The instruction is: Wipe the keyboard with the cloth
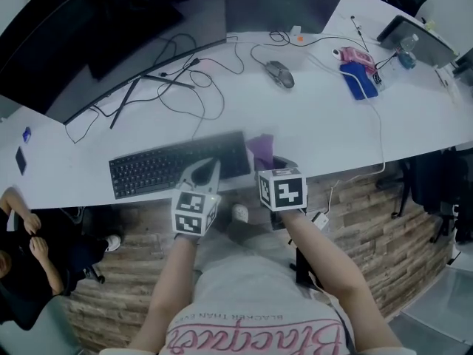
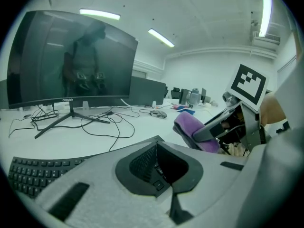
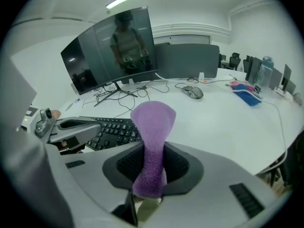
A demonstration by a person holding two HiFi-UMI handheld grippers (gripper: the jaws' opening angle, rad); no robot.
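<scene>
From where I stand, the wiping proper looks about to start. The right gripper (image 3: 150, 177) has its fingers clamped on the purple cloth (image 3: 153, 127). A rounded flap of it sticks out past the fingertips. It hangs just off the right end of the black keyboard (image 1: 159, 168), at the front edge of the white desk (image 1: 318, 120), and I would say it is not on the keys yet.

The left gripper (image 1: 201, 170) sits over the right half of the keyboard with its fingers together and nothing between them. I cannot tell whether it touches the keys.

To do this well, I think the cloth should come left and down until the loose flap lies flat across the keys. If the stiff fingertips lead, they would scrape or press keys and clean nothing. Long strokes along the rows with light pressure seem best, since only a small flap is free to do the work.

The keyboard lies close to the desk's edge and looks light. A sideways drag could shove it, so resting the closed left fingers on its frame as a stop would help. The tangle of cables (image 1: 185, 80) behind it is well apart and should be no trouble.
</scene>
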